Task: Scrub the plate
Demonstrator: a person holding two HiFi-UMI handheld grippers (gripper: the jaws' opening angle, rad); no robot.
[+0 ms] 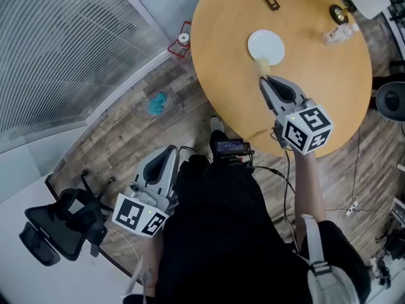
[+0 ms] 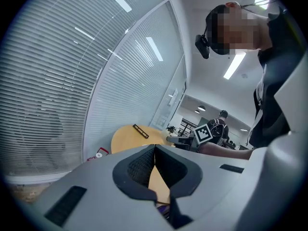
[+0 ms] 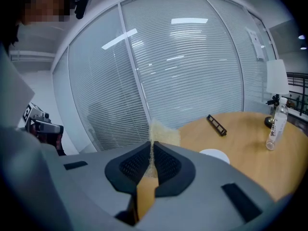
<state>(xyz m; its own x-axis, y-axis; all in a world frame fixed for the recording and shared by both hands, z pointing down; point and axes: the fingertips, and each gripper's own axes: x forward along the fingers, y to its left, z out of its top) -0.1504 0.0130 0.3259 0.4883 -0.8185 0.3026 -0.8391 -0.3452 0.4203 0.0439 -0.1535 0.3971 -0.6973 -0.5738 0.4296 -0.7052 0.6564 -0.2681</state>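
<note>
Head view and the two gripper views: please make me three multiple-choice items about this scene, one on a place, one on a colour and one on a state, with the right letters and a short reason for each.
1. Where does the plate lie?
A. on the floor
B. on the round wooden table
C. on the office chair

2. What colour is the plate?
A. white
B. red
C. black

3. In what state is the right hand-held gripper?
A. open and empty
B. shut on a bottle
C. shut on the pale yellow sponge

Right letters:
1 B: the head view shows the plate on the tabletop.
2 A: it looks white in both the head view and the right gripper view.
3 C: the right gripper view shows the jaws closed, with the sponge sticking out between them.
</note>
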